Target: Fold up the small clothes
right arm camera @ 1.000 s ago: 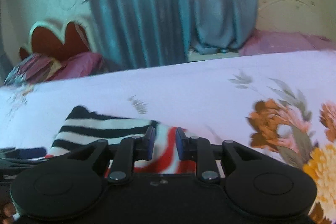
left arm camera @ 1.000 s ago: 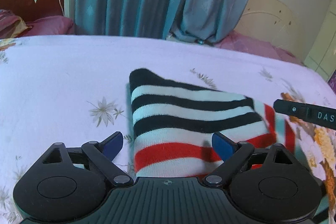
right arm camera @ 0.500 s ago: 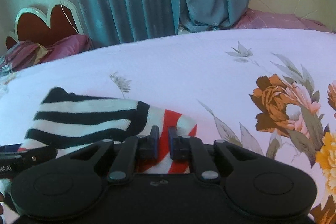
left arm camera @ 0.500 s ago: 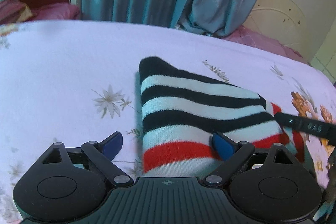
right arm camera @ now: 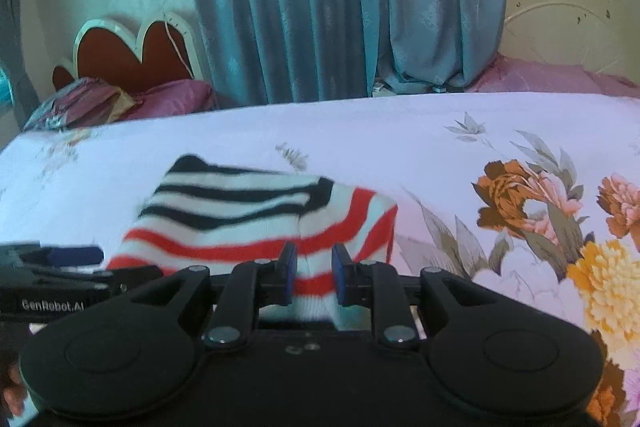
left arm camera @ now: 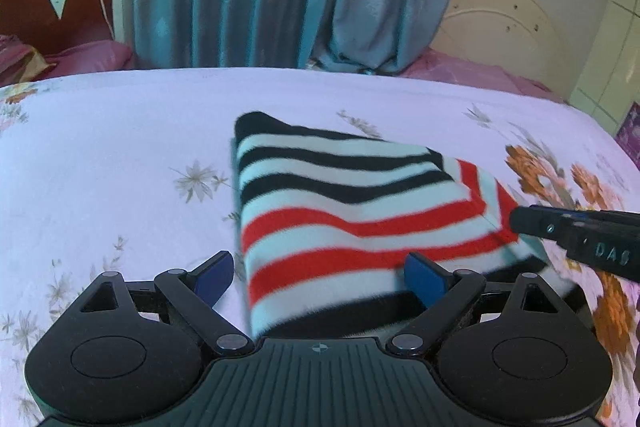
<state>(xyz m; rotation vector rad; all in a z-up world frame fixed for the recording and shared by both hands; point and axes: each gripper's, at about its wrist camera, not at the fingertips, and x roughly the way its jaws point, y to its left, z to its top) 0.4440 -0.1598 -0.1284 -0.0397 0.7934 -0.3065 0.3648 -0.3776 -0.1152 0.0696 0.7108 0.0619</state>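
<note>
Jaws first: your right gripper [right arm camera: 313, 273] has its blue pads narrowed onto the near edge of the fuzzy black, white and red striped knit garment [right arm camera: 256, 223], with fabric bunched between them, so it looks pinched. Your left gripper [left arm camera: 320, 277] is spread wide, one blue pad on the cloth, the other on the sheet at 9 o'clock, gripping nothing.

The garment sits mid-bed on the pale floral bedsheet [left arm camera: 120, 147], already doubled over, black stripes running out to 12 o'clock and red ones nearest you.

Risks, as I'd guess them: that knit looks thick, soft and springy, so the fold could pop open once you let go. Only one corner is pinched, so pulling may drag the whole stack across the smooth sheet rather than fold it. The layers could also slide apart and skew the edges.
</note>
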